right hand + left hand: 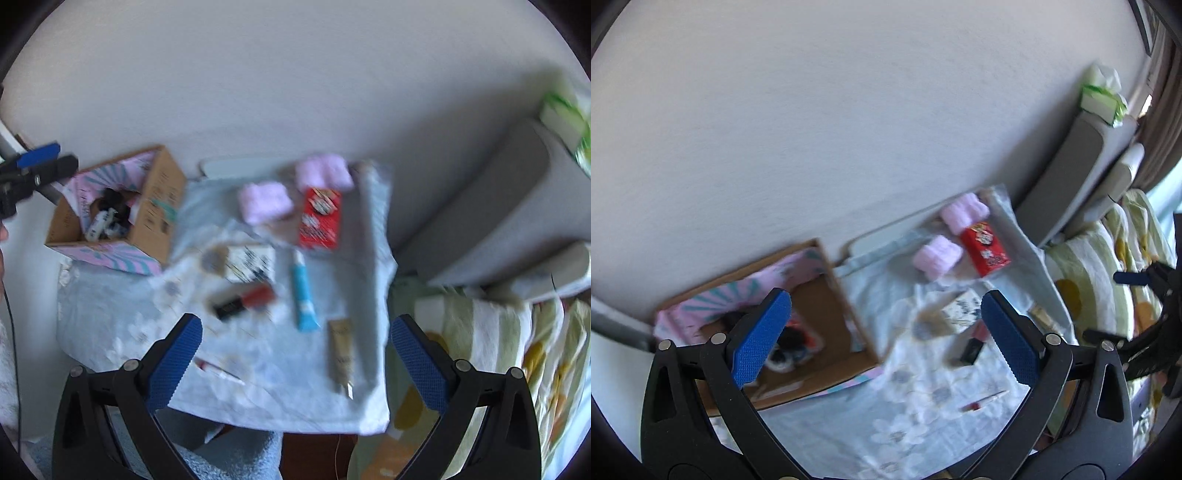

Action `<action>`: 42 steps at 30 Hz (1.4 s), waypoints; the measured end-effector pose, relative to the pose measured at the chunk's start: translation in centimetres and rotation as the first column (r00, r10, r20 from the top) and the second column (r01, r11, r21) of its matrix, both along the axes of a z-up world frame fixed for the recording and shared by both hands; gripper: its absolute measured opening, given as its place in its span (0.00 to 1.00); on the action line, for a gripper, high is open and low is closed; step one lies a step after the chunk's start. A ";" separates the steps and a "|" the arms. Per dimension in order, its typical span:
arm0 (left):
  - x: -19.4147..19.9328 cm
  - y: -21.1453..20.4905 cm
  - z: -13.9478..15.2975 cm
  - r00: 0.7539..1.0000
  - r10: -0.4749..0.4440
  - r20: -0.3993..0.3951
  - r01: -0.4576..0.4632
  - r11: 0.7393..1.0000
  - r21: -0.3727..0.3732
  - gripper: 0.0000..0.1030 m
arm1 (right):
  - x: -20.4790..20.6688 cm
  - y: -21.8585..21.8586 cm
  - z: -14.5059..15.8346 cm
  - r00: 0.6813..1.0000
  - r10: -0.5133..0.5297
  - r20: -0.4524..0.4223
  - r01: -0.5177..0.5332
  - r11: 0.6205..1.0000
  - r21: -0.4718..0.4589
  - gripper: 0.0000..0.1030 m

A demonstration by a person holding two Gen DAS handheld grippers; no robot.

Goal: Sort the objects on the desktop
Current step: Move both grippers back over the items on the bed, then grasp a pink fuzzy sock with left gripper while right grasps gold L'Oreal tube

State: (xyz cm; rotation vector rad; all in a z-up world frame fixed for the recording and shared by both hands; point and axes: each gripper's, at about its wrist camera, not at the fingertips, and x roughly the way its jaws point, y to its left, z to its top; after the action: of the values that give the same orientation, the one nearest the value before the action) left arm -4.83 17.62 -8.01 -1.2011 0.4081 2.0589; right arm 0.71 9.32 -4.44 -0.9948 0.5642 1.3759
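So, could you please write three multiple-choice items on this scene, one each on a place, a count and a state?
1. Where does the cardboard box sit relative to the red packet?
A. to its left
B. to its right
C. on top of it

2. How many pink fluffy items lie on the cloth?
A. one
B. two
C. four

3. How is the right tool?
A. shut on the blue tube
B. open, holding nothing
C. shut on the lipstick

Answers: 1 A, the box stands at the cloth's left end; 2 B, a pair shows near the packet; 3 B, its blue pads stand wide apart, empty.
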 end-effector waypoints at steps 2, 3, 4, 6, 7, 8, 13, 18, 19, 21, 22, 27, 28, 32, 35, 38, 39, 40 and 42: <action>0.2 1.6 -1.0 1.000 -0.012 0.015 0.013 1.000 -0.027 1.00 | 1.4 -0.6 -1.1 1.000 -0.012 -0.007 0.012 1.000 -0.016 1.00; 0.4 2.5 -1.6 1.000 -0.020 0.017 0.021 0.999 -0.042 1.00 | 2.0 -0.9 -1.7 1.000 -0.017 -0.014 0.017 1.000 -0.026 1.00; 0.6 3.3 -2.2 0.999 -0.029 0.017 0.030 0.998 -0.058 1.00 | 2.6 -1.1 -2.3 1.000 -0.021 -0.022 0.020 0.999 -0.038 1.00; 0.9 4.7 -3.2 0.999 -0.048 0.021 0.050 0.996 -0.077 1.00 | 3.7 -1.2 -3.4 0.999 -0.027 -0.042 0.024 0.998 -0.063 1.00; 1.0 5.3 -3.7 0.998 -0.057 0.024 0.058 0.995 -0.084 1.00 | 4.2 -1.2 -4.0 0.998 -0.028 -0.051 0.024 0.997 -0.073 1.00; 1.2 6.1 -4.4 0.997 -0.067 0.028 0.070 0.993 -0.096 1.00 | 4.6 -1.2 -4.4 0.998 -0.026 -0.059 0.021 0.997 -0.081 1.00; 1.3 9.6 -7.6 0.996 -0.090 0.026 0.093 0.984 -0.154 1.00 | 6.2 -0.7 -6.7 0.994 -0.015 -0.113 0.001 0.992 -0.125 1.00; 1.0 12.8 -11.1 0.993 -0.113 0.027 0.116 0.972 -0.206 1.00 | 7.2 0.4 -9.6 0.987 0.002 -0.160 -0.031 0.983 -0.181 1.00; 0.8 13.5 -12.0 0.993 -0.113 0.035 0.118 0.969 -0.219 1.00 | 7.4 0.7 -10.3 0.986 0.002 -0.164 -0.034 0.981 -0.191 0.99; 0.6 14.4 -13.5 0.992 -0.112 0.050 0.120 0.964 -0.235 1.00 | 7.8 1.1 -11.3 0.985 0.004 -0.172 -0.039 0.978 -0.203 0.95; 0.5 14.8 -14.2 0.992 -0.111 0.056 0.121 0.963 -0.241 1.00 | 8.0 1.3 -11.6 0.984 0.005 -0.179 -0.042 0.978 -0.205 0.95; 0.0 16.1 -17.1 0.992 -0.097 0.077 0.114 0.959 -0.260 0.98 | 8.7 2.1 -13.1 0.983 0.011 -0.185 -0.054 0.971 -0.231 0.82; -0.2 16.3 -17.5 0.992 -0.093 0.080 0.111 0.958 -0.263 0.98 | 8.6 2.2 -13.4 0.985 0.024 -0.173 -0.065 0.969 -0.238 0.77; -0.6 16.7 -18.9 0.992 -0.087 0.092 0.108 0.959 -0.261 0.93 | 8.3 2.3 -14.1 0.990 0.067 -0.127 -0.098 0.964 -0.249 0.69; -0.8 16.9 -19.6 0.991 -0.084 0.103 0.108 0.959 -0.260 0.85 | 7.9 2.1 -14.2 0.990 0.107 -0.088 -0.125 0.963 -0.237 0.67; -0.8 16.9 -20.3 0.992 -0.074 0.101 0.098 0.959 -0.267 0.77 | 7.5 1.9 -14.3 0.988 0.149 -0.035 -0.153 0.961 -0.231 0.61; -0.8 16.8 -20.4 0.993 -0.068 0.093 0.091 0.959 -0.270 0.72 | 7.4 1.8 -14.3 0.987 0.160 -0.019 -0.160 0.960 -0.230 0.60; -0.8 16.7 -20.4 0.994 -0.063 0.086 0.084 0.958 -0.272 0.65 | 7.4 1.7 -14.3 0.985 0.172 -0.002 -0.168 0.959 -0.227 0.57; -0.9 16.5 -20.5 0.996 -0.048 0.070 0.066 0.957 -0.284 0.55 | 7.4 1.5 -14.2 0.982 0.190 0.025 -0.180 0.958 -0.221 0.50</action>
State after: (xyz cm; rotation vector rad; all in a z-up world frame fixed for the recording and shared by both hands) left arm -5.70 34.11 -28.53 -1.4019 0.7219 1.9533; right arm 8.13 10.82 -18.68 -1.2804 0.6096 1.4735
